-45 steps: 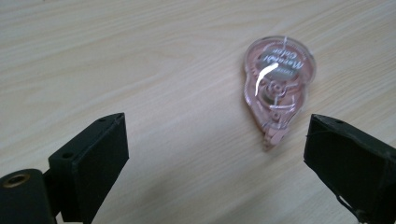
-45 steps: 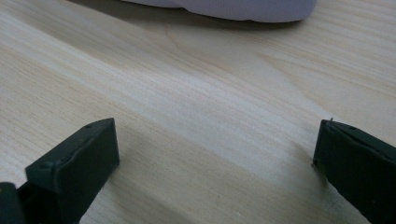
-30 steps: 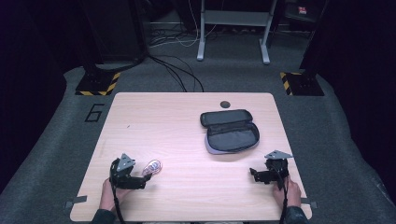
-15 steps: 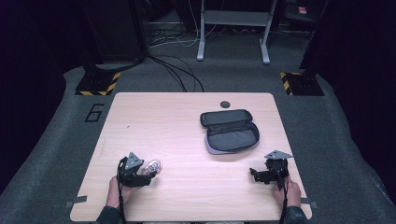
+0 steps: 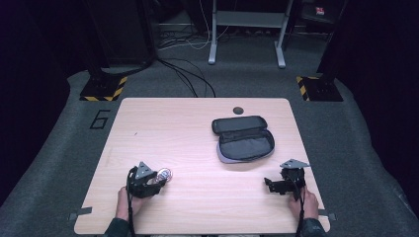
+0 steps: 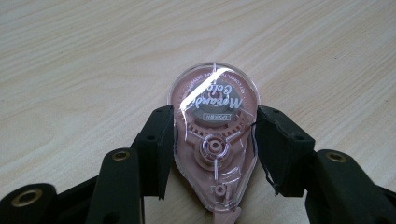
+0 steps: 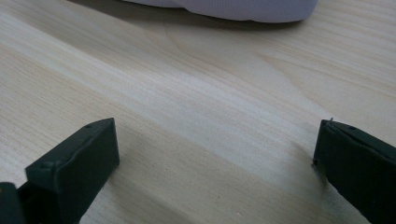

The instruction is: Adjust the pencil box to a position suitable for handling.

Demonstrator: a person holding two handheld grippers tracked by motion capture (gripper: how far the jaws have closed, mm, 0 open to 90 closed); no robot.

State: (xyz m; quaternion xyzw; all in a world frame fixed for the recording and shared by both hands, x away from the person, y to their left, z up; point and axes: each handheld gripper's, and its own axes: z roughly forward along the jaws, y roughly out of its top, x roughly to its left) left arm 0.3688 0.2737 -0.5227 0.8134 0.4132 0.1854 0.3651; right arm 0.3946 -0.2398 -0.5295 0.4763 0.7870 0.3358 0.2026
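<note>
A pink, clear-shelled correction tape dispenser (image 6: 214, 126) lies flat on the wooden table (image 5: 188, 128), near the front left (image 5: 164, 173). My left gripper (image 6: 212, 137) has a jaw pressed against each side of it, shut on the dispenser. In the high view the left gripper (image 5: 157, 178) rests low on the table, held by a hand. My right gripper (image 7: 215, 154) stands open over bare wood, with nothing between its jaws. It sits near the front right edge (image 5: 269, 184).
An open black pencil case (image 5: 244, 140) with a grey lining lies right of centre; its grey edge (image 7: 233, 7) lies just ahead of the right gripper. A small dark disc (image 5: 238, 110) sits near the table's far edge.
My left gripper has slid right to the dispenser, and its jaws now hold it from both sides. The right gripper has not moved.
</note>
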